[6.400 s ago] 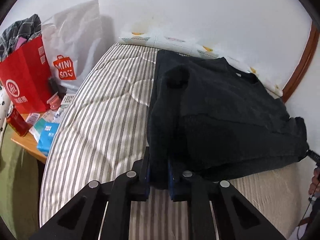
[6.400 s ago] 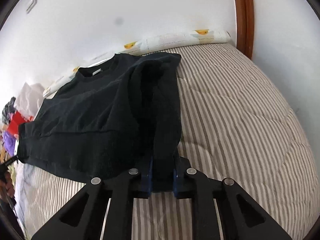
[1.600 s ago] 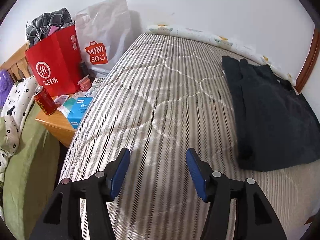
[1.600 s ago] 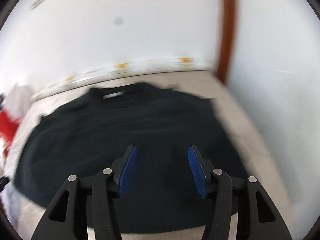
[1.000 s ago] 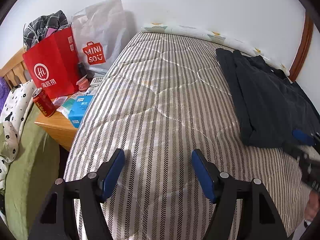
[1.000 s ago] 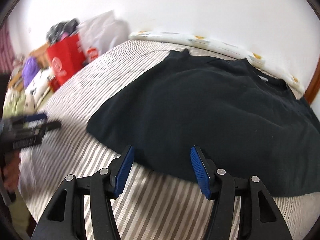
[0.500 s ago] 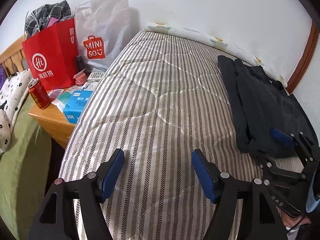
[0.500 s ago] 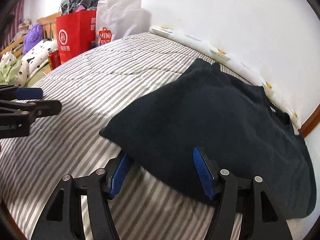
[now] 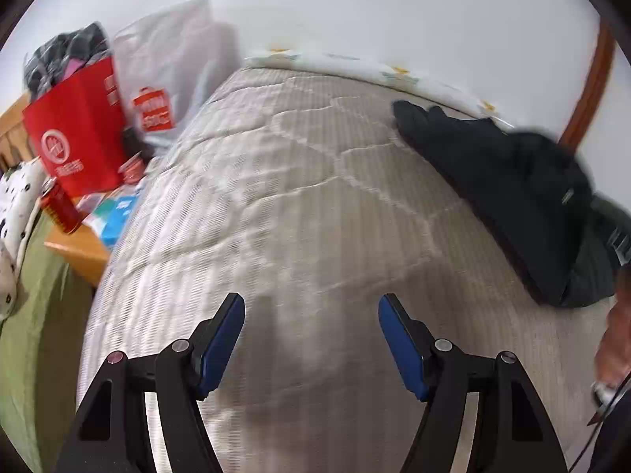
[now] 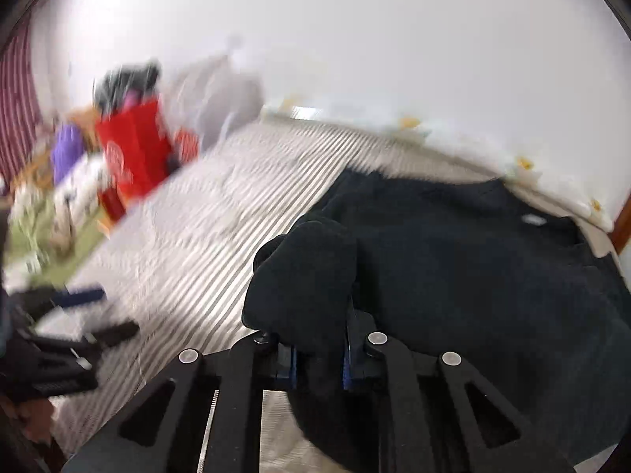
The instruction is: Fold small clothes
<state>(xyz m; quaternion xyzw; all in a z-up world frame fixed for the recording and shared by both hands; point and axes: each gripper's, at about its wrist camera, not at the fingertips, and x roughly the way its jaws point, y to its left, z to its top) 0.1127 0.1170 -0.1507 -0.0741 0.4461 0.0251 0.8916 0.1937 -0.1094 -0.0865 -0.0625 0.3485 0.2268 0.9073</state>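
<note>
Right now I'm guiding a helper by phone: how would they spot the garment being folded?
Start at the striped mattress against the white wall. On its right side lies the black sweatshirt, its near corner pinched in the right hand-held gripper. It is the only dark cloth on the bed.

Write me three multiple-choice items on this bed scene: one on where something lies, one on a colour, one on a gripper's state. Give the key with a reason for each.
1. Where does the black sweater lie on the striped mattress?
A. on the side away from the bags
B. beside the bags
C. on the floor

2. What colour is the shopping bag in front of the white bag?
A. green
B. red
C. yellow

3. What is the right gripper doing?
A. hanging open
B. shut on nothing
C. shut on the sweater

Key: 1 A, the sweater lies on the mattress side opposite the bags; 2 B, its front is plainly red; 3 C, dark cloth bunches between its blue pads.
</note>
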